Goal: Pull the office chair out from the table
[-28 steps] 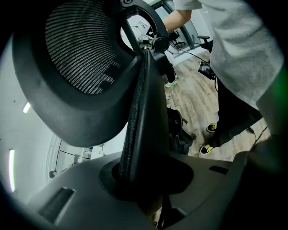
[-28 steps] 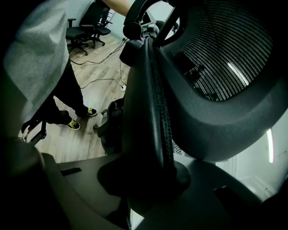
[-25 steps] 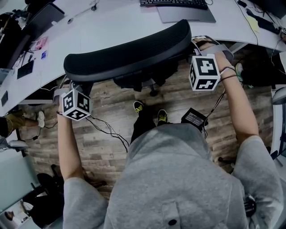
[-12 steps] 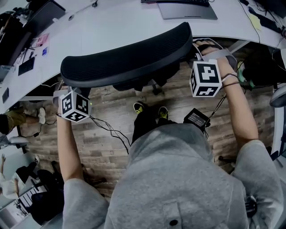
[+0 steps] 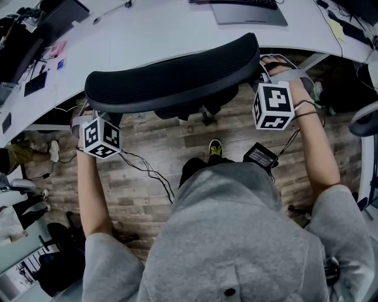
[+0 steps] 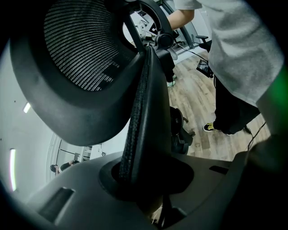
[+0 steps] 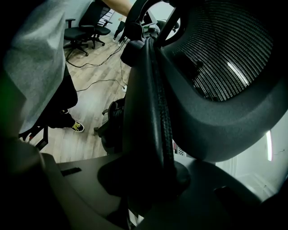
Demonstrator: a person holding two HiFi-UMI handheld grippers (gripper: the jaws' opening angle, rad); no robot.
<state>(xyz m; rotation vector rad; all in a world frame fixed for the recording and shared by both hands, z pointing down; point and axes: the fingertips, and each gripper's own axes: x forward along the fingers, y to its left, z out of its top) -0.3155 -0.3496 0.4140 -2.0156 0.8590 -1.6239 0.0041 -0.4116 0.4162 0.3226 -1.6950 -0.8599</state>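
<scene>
A white table (image 5: 147, 35) curves across the top of the head view, above a wood-plank floor (image 5: 153, 147). The person stands over it in a grey hoodie (image 5: 230, 236), both bare forearms reaching forward.

The chair (image 5: 171, 74) stands in front of them, facing the table. Its black mesh backrest runs from lower left to upper right and its top overlaps the table's edge in the head view, with the seat and base dark beneath it.

The left gripper (image 6: 144, 182) is clenched on the left end of the backrest. In the left gripper view the backrest's ribbed rim (image 6: 137, 108) rises straight up from between the jaws, which press on both of its sides. The right gripper (image 7: 146, 179) grasps the right end the same way, the rim (image 7: 157, 99) pinched between its jaws.

Each marker cube sits just below the backrest, the left (image 5: 101, 137) lower in the view than the right (image 5: 273, 106).

On the table lie a grey pad (image 5: 248, 13) and the edge of a keyboard (image 5: 236, 2).

On the floor a black box (image 5: 260, 156) lies just right of a yellow-trimmed shoe (image 5: 215, 147), and cables (image 5: 147, 171) trail from the left gripper.
</scene>
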